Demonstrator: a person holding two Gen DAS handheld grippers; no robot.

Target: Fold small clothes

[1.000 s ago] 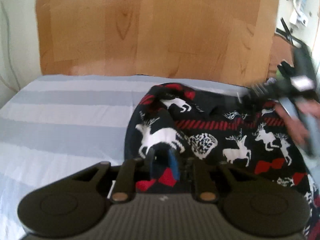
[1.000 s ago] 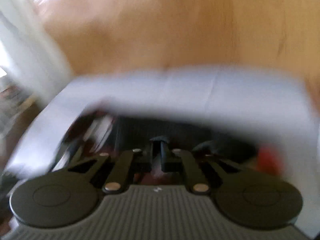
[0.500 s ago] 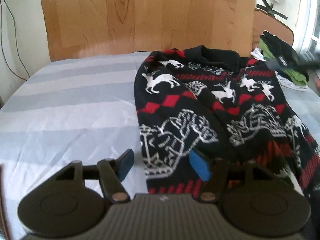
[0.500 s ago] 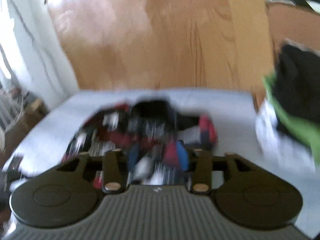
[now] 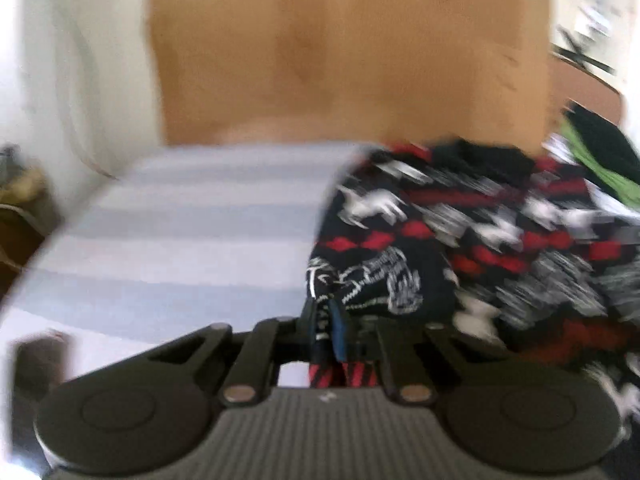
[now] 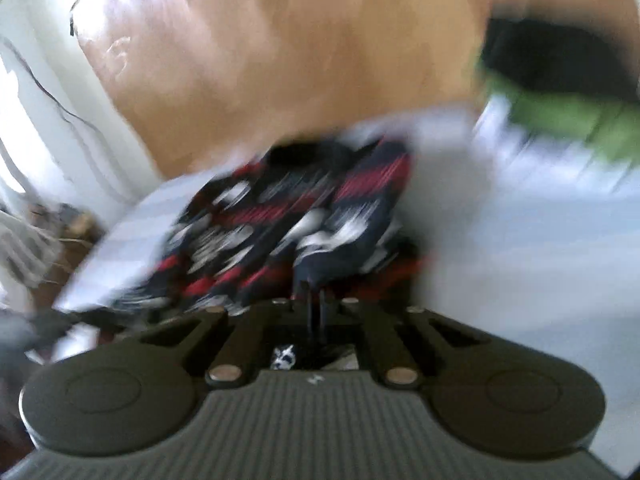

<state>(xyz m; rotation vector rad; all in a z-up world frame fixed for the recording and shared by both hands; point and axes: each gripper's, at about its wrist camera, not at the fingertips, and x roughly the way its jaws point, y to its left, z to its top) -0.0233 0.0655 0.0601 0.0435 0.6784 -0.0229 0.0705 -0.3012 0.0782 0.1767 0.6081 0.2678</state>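
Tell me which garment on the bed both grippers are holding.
The black reindeer sweater, pinched by left gripper and right gripper; the green-black pile lies untouched.

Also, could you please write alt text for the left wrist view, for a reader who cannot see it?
Blurred fisheye view: the left gripper is shut on the near edge of a black, red and white patterned sweater lying on a grey striped bed. A wooden headboard stands behind, with green and black clothes at far right.

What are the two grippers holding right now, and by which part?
Both hold the sweater. The left gripper pinches its near edge by the striped hem; the right gripper pinches a fold, exact part blurred.
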